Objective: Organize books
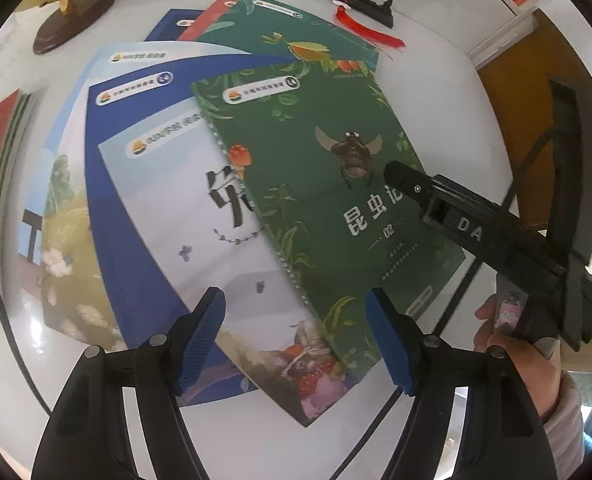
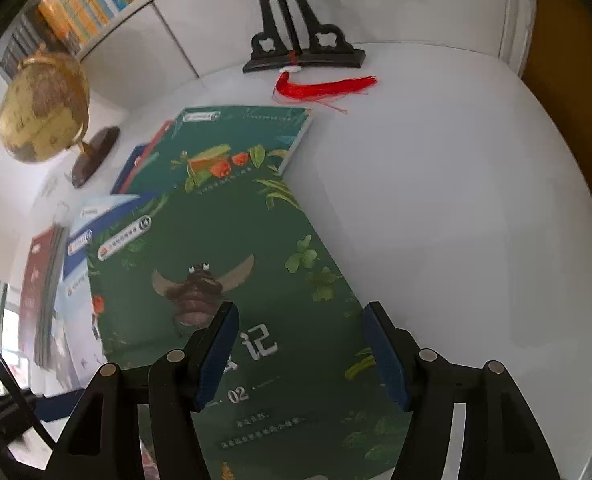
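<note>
Green and glossy, the top book (image 1: 328, 208) lies askew on a fanned pile of books (image 1: 143, 216) on the white table (image 2: 456, 220). Both grippers hover over it, spread and holding nothing: the left gripper (image 1: 296, 340) over its near corner, the right gripper (image 2: 300, 356) over its title. The slick cover could slide and drag the pile wider if either finger pushes down. Only the left view shows the hand (image 1: 516, 344) and the pale book (image 1: 199, 216) beneath; only the right view shows the whole globe (image 2: 43, 108).

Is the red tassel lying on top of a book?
No: the red tassel lies on the bare white table, apart from the green book.
</note>
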`<state>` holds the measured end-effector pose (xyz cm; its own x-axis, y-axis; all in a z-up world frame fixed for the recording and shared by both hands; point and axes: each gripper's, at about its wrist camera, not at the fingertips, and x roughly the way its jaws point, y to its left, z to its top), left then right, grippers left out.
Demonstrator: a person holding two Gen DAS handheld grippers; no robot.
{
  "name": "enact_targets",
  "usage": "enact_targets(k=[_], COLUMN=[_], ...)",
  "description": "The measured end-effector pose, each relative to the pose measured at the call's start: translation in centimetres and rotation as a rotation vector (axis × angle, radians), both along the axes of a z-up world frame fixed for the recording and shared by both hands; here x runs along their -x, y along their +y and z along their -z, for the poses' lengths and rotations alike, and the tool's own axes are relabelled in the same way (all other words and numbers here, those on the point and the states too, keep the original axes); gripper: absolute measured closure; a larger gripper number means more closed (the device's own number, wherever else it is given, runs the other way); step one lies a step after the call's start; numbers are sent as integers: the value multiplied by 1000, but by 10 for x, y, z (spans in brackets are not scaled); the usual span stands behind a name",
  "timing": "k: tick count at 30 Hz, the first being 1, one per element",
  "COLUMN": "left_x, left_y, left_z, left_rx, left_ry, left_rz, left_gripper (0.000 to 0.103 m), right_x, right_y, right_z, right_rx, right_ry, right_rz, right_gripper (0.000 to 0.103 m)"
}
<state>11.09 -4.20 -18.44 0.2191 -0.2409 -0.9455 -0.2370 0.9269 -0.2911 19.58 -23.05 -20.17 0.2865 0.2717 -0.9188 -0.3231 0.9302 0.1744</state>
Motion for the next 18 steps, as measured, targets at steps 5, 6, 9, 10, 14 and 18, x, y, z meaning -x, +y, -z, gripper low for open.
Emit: enact_targets(k=[5, 6, 9, 10, 14, 18], left_x=[0, -1, -5, -6, -8, 0], left_y=[-5, -6, -9, -11, -14, -6], left_z=[6, 7, 8, 8, 11, 12], left_rx=[37, 36, 45, 46, 63, 99], left_ry=[8, 8, 0, -3, -9, -10], left_rz=[7, 7, 25, 32, 37, 42], left_gripper=[32, 32, 32, 32, 28, 28], right_x=[-4, -5, -6, -6, 0, 16], right_y=[-4, -5, -8, -9, -7, -18], right_z=[-1, 0, 3, 4, 4, 5], right_rx=[-41, -17, -10, -22, -107, -161], right_ry=[26, 20, 27, 39, 107, 162], right_rz=[-32, -25, -23, -29, -99, -64], right_gripper=[38, 38, 33, 31, 26, 26])
